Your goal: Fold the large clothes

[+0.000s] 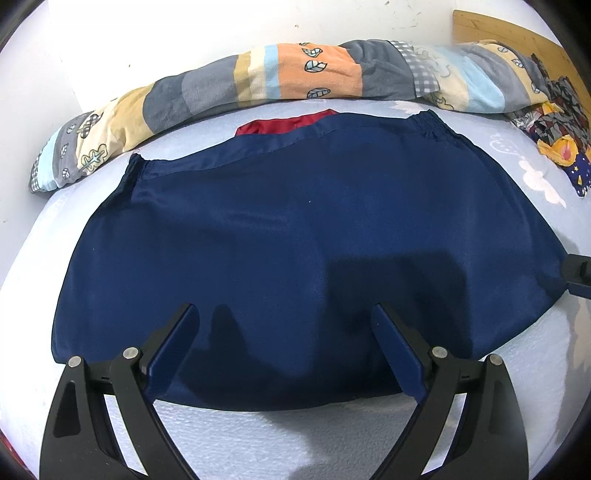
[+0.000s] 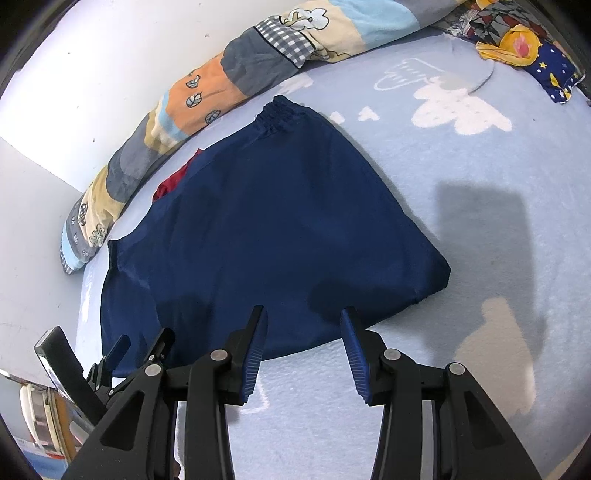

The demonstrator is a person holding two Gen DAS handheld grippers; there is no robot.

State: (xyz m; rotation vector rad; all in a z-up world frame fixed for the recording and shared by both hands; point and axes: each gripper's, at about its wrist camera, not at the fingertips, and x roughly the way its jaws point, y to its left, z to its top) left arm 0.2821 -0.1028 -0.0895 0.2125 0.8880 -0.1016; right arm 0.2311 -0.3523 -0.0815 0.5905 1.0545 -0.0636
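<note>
Left wrist view looks down over a navy blue garment [image 1: 295, 240] spread flat on a bed [image 1: 258, 443] covered with a pale blue sheet printed with white clouds. The garment has a gathered elastic band [image 1: 424, 120] at its far edge, and a bit of red fabric [image 1: 284, 123] peeks out from beneath that far edge. The left claw [image 1: 286, 314] hovers over the near part of the garment with its jaws spread wide and nothing between its blue pads [image 1: 173, 350]; it is released. At the right margin of this view a dark piece of the other tool [image 1: 578, 273] shows beside the garment's corner.

From the right wrist view, the right claw [image 2: 303, 317] sits at the near hem of the same garment [image 2: 266, 221], its jaws parted and its ribbed blue pads [image 2: 255, 362] gripping nothing. The left claw [image 2: 144, 345] appears at the lower left, over the garment's near corner.

No containers are visible. Along the far side of the bed lies a rolled patchwork quilt [image 1: 258, 81] in grey, orange, cream and light blue, against a white wall [image 1: 184, 29]. A crumpled heap of patterned clothes [image 1: 554, 125] lies at the far right corner of the bed, near a wooden board [image 1: 498, 33].
</note>
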